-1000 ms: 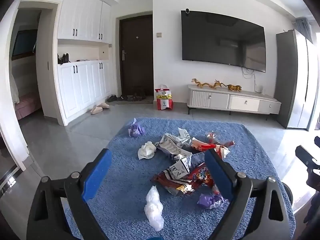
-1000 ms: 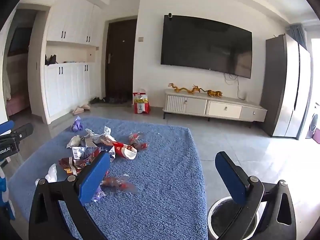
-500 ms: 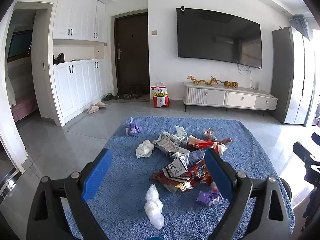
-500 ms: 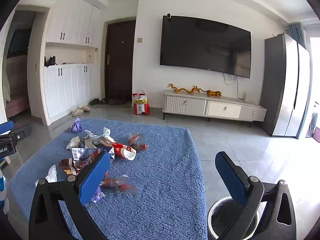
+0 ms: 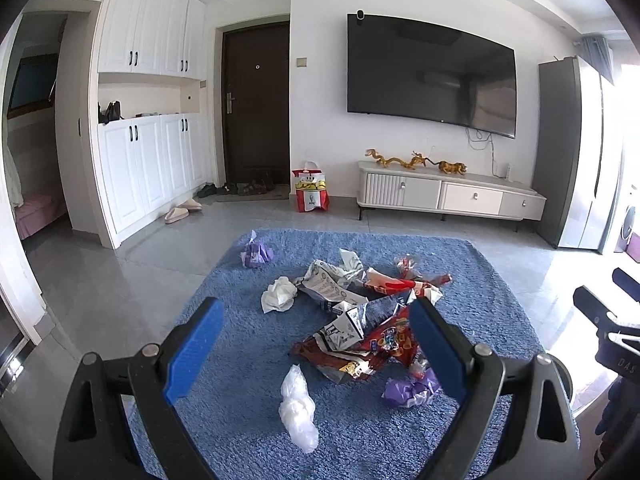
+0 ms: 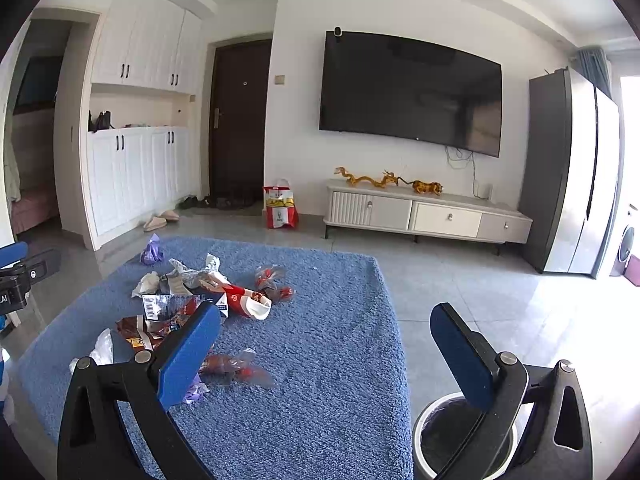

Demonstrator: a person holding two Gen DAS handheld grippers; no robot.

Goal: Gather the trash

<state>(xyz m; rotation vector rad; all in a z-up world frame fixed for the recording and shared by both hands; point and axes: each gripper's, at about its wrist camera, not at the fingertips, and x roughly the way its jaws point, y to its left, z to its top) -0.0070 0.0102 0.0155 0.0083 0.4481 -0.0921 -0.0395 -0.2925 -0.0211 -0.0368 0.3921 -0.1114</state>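
**Litter heaped on a blue rug, both grippers spread and empty**

The left gripper (image 5: 314, 334) hangs above a blue shag rug (image 5: 224, 320) with its blue fingers (image 5: 195, 350) spread wide, pinching nothing. Between them in the left wrist view lies the trash: a clear crumpled plastic bag (image 5: 298, 410) at lower centre, a red-brown snack wrapper (image 5: 372, 350) under a torn silver wrapper (image 5: 352, 322), a white crumpled tissue (image 5: 279, 294) above them, a purple wrapper (image 5: 408, 390) tucked against the right finger, and a second purple wrapper (image 5: 256, 254) alone near the rug's far edge. A red-and-white paper carton (image 5: 394, 286) lies at the heap's far right side.

The right gripper (image 6: 326, 354) is likewise wide open and empty, over bare rug at the frame's lower centre. Its left finger covers part of the heap and of a clear wrapper with red contents (image 6: 236, 366). At the lower right, on the grey tile floor just beside the rug, stands a round bin (image 6: 424, 432) with a pale rim and a dark liner; the right finger hides much of its mouth, so its contents cannot be made out.

Beyond the rug, a red-and-white takeaway bag (image 5: 310, 192) stands on the floor by the dark door (image 5: 256, 104), slippers (image 5: 182, 210) lie by the white cabinets (image 5: 148, 160), and a low TV console (image 5: 448, 196) sits under the wall television (image 5: 430, 76). Print on the wrappers is too small to read.
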